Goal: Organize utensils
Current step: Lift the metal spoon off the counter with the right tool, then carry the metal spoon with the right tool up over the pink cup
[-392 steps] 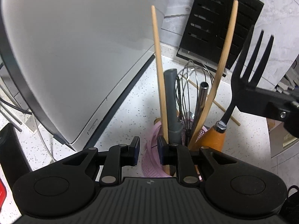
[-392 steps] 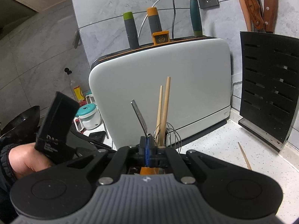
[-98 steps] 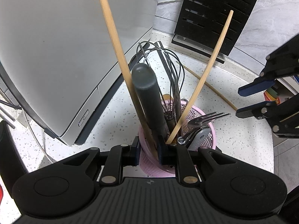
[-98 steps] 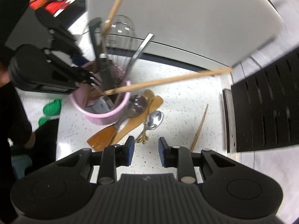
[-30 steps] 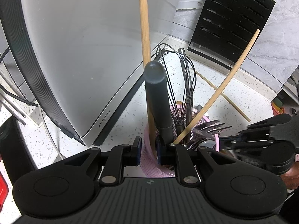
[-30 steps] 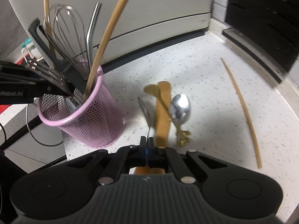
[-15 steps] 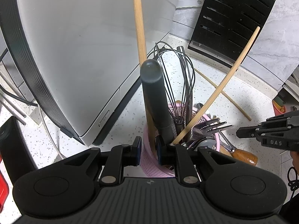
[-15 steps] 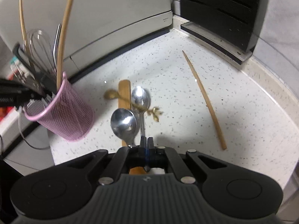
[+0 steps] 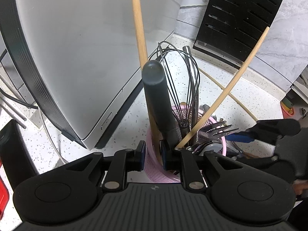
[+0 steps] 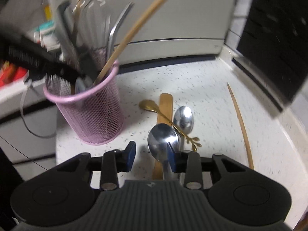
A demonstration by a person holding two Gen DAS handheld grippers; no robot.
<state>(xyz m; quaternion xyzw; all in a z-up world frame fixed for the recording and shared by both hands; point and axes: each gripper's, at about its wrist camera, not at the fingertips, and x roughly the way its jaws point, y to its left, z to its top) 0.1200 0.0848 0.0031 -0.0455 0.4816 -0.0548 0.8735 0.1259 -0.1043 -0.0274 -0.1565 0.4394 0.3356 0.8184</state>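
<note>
clamping the rim of the pink mesh cup (image 9: 152, 165), the left gripper (image 9: 152, 154) holds it on the speckled counter (image 10: 211, 80) — whisk (image 9: 181, 88), forks and chopsticks stand inside. the right gripper (image 10: 151, 155) has just been opening; its fingers are released, a large steel spoon (image 10: 162, 140) lying between them beside a wooden spatula (image 10: 165, 104).

You see a pink mesh cup (image 10: 90, 115), a gold spoon (image 10: 165, 118), silver spoons (image 10: 162, 140) and a white speckled counter (image 10: 211, 104).
</note>
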